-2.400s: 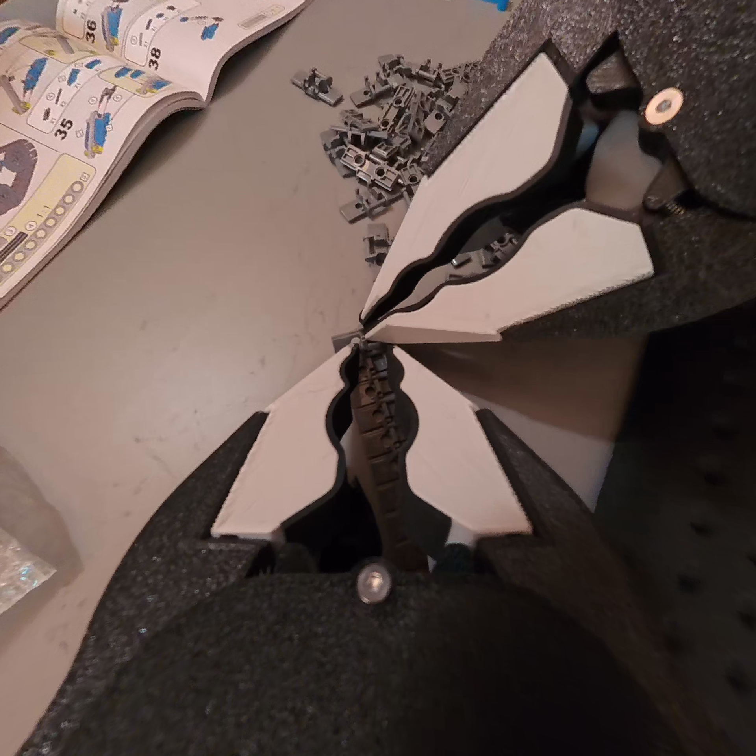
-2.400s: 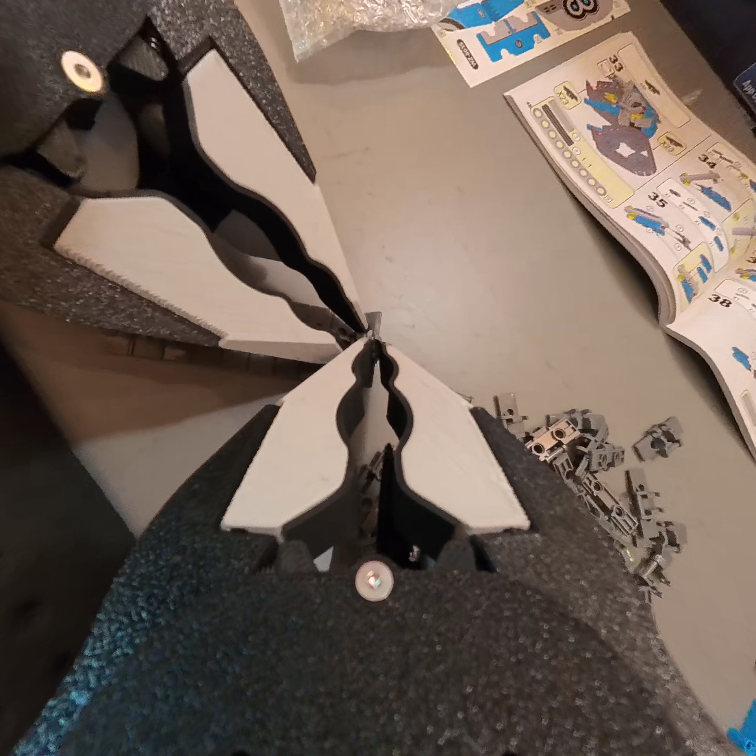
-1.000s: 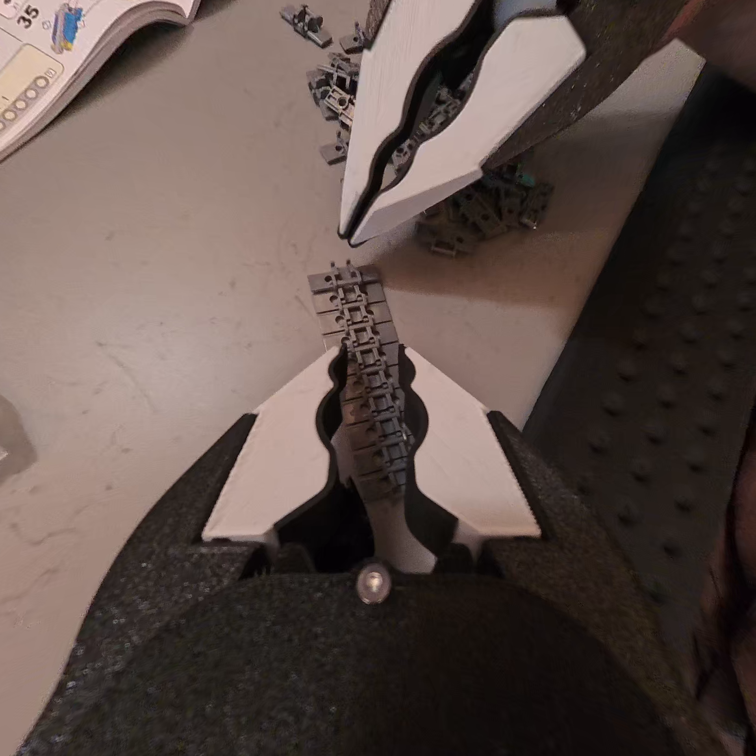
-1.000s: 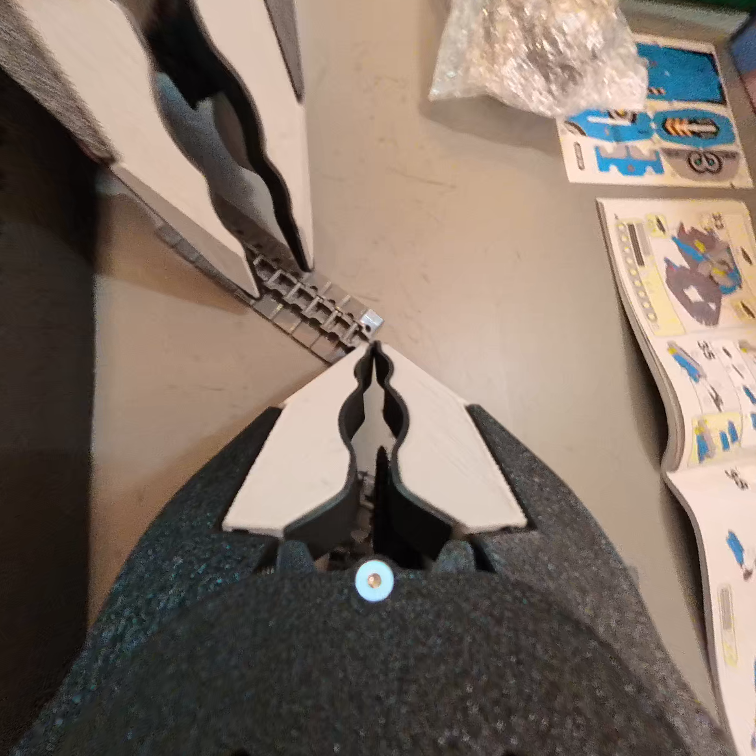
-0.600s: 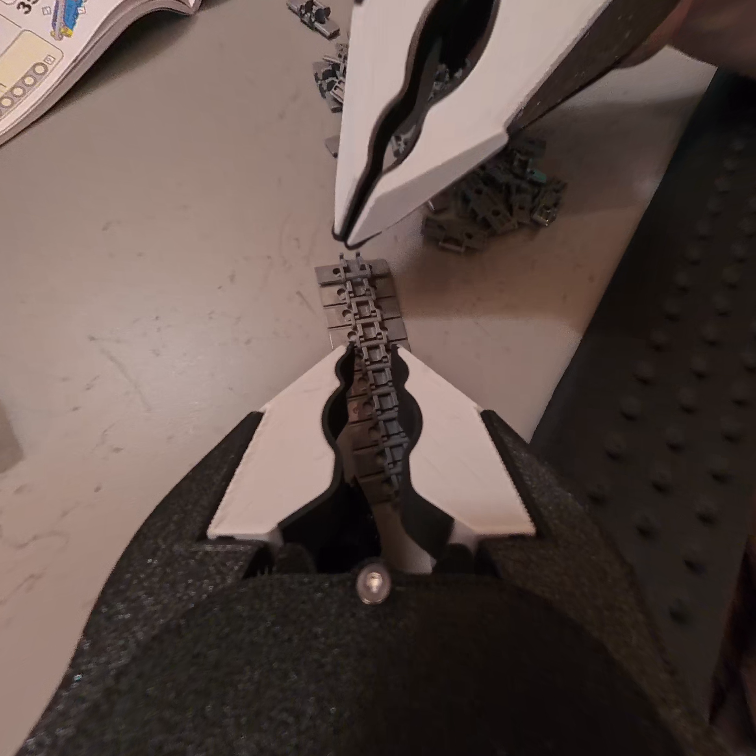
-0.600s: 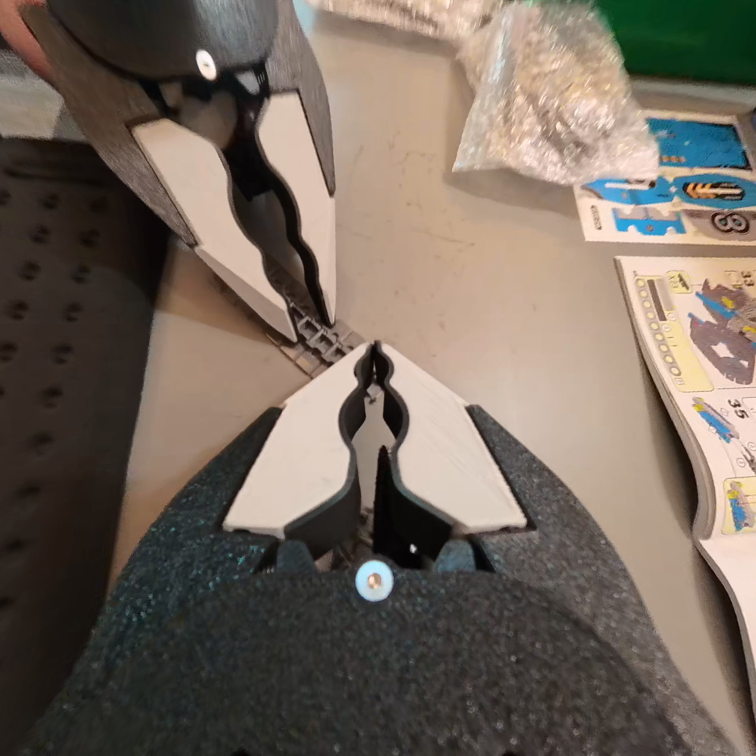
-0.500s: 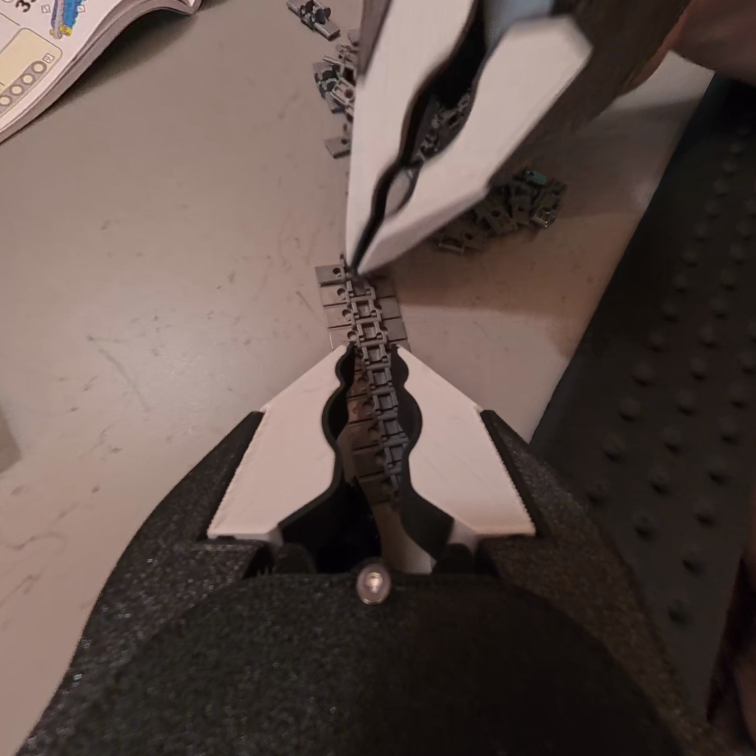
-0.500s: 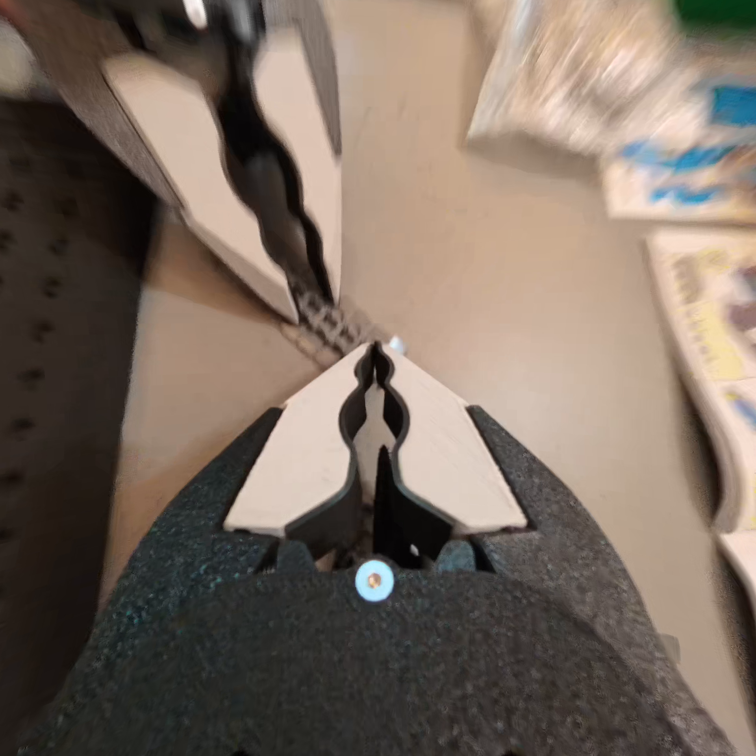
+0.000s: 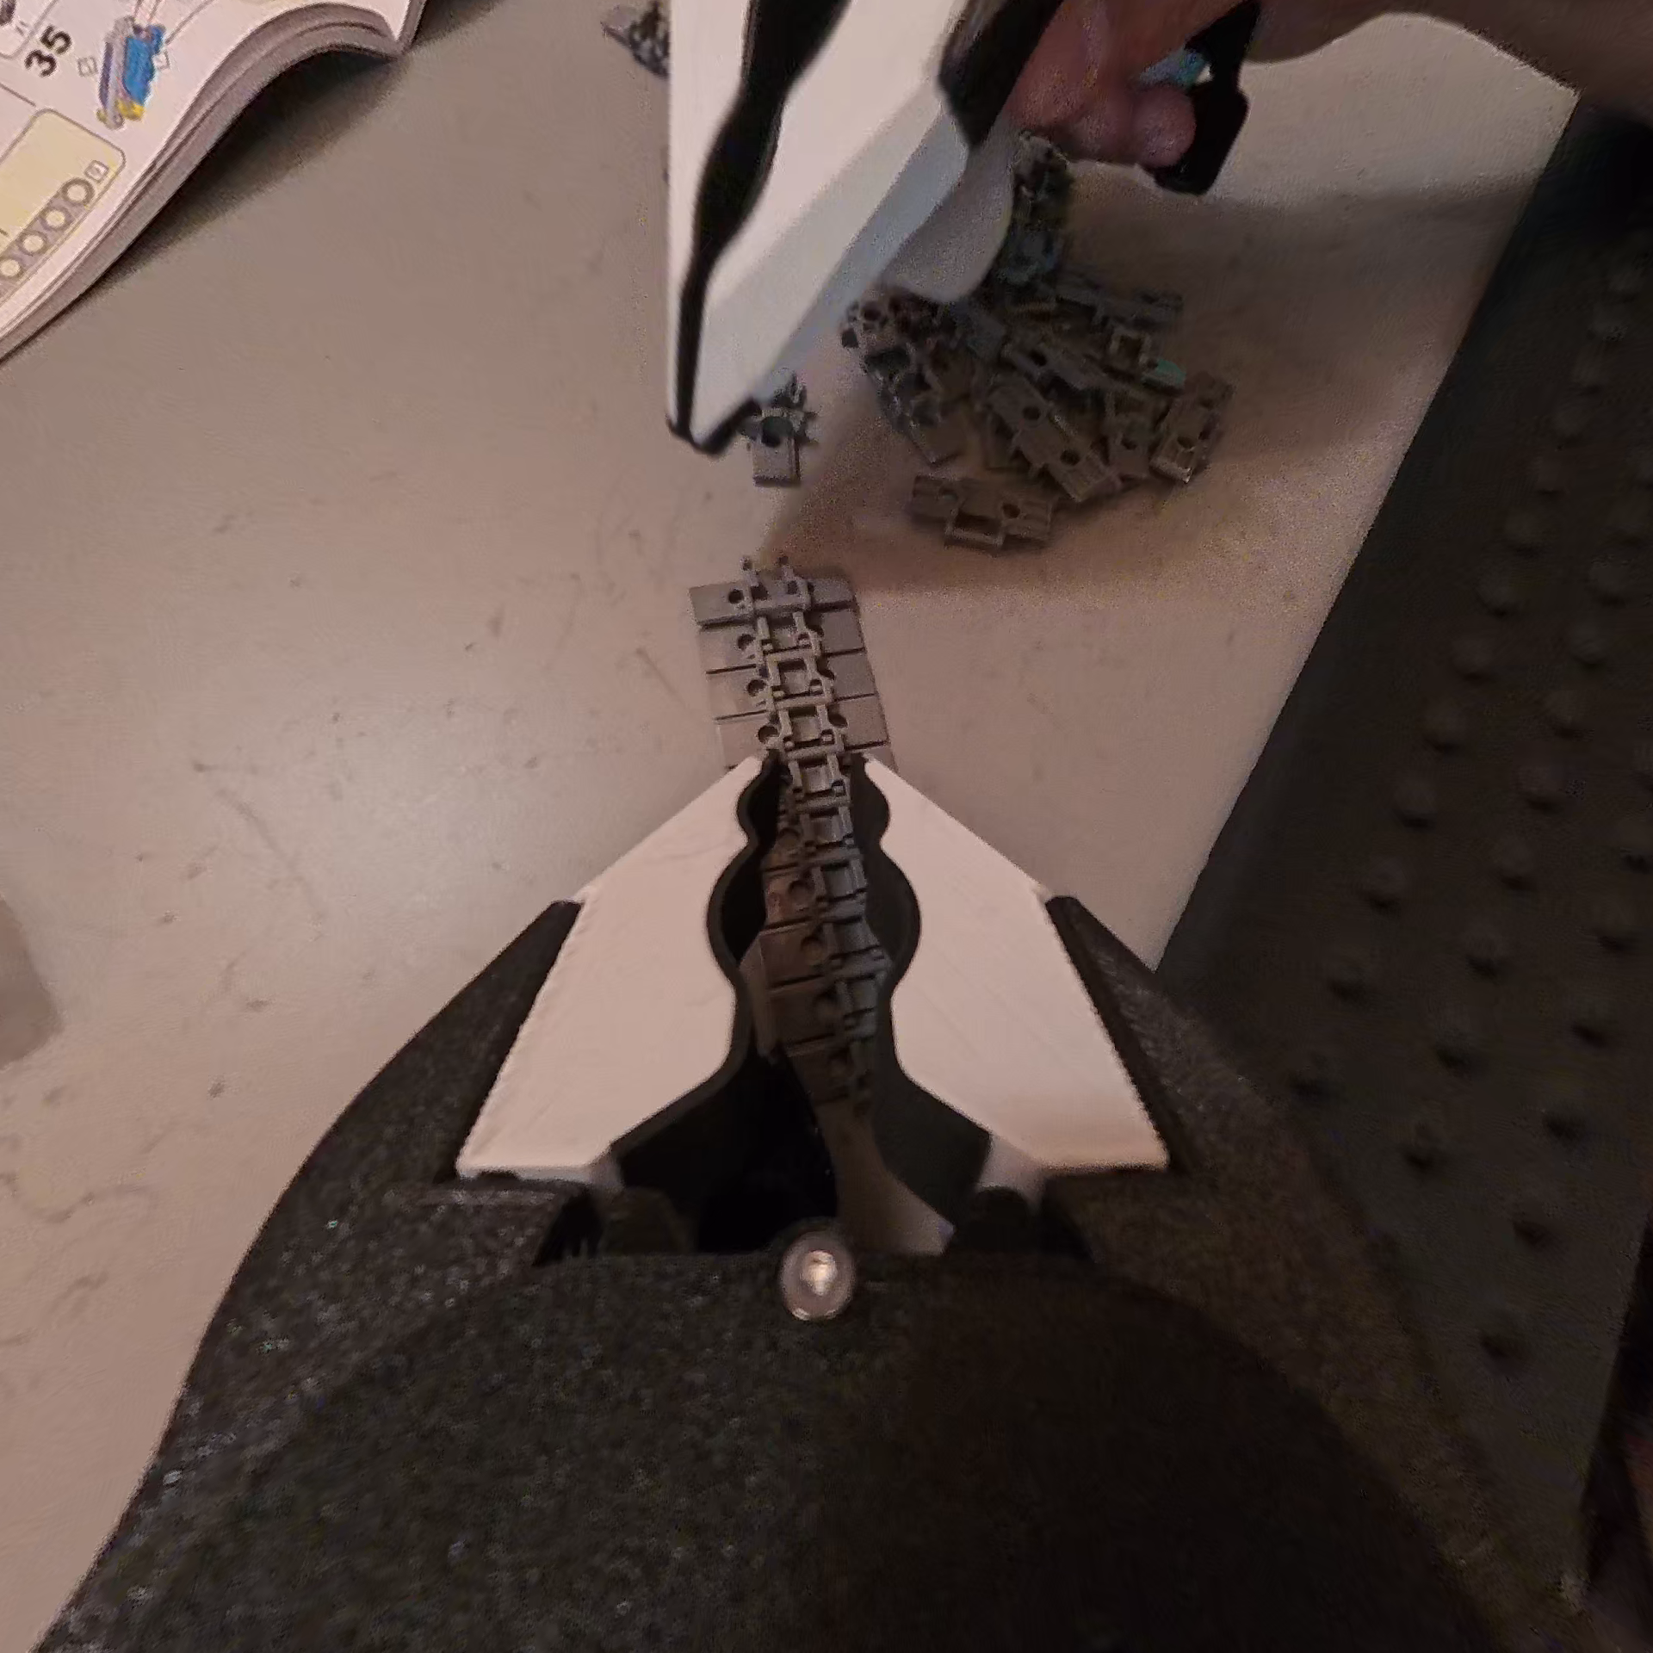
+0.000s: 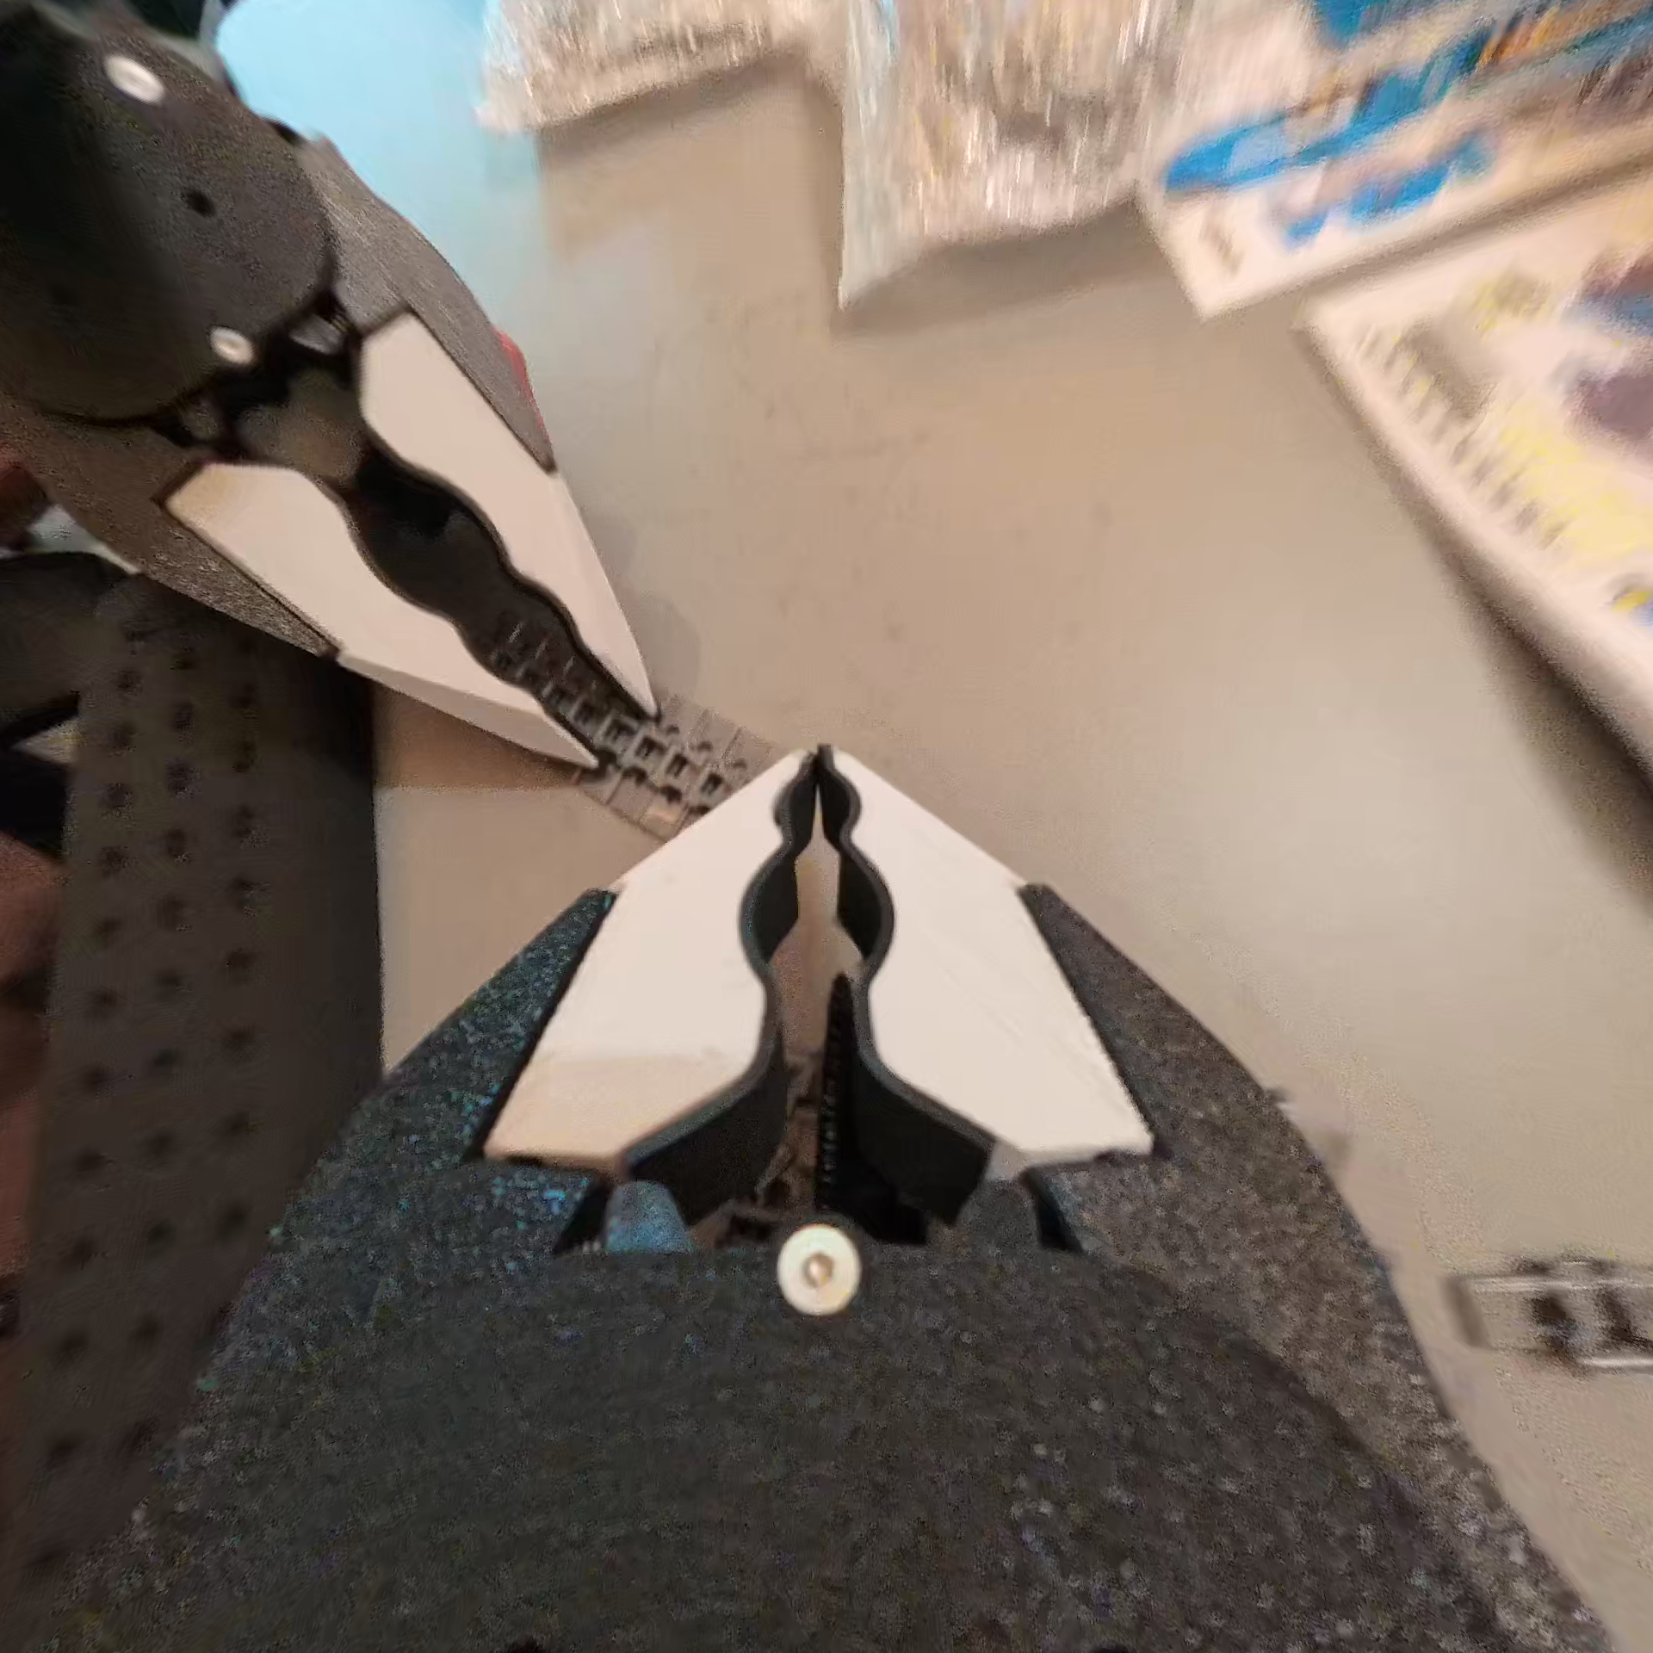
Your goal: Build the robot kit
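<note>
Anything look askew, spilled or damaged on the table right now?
Nothing looks damaged. The grey track chain lies straight, clamped in the left gripper. The loose links sit in a heap beside the shut right gripper, one stray link apart.

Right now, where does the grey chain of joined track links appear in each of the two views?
Left wrist view: the grey chain runs up the middle, gripped by the left gripper, its free end toward the pile of loose links.
Right wrist view: the chain lies left of centre, sticking out of the left gripper toward the right gripper.
Shared landmark: the open booklet, blurred at right.
</note>
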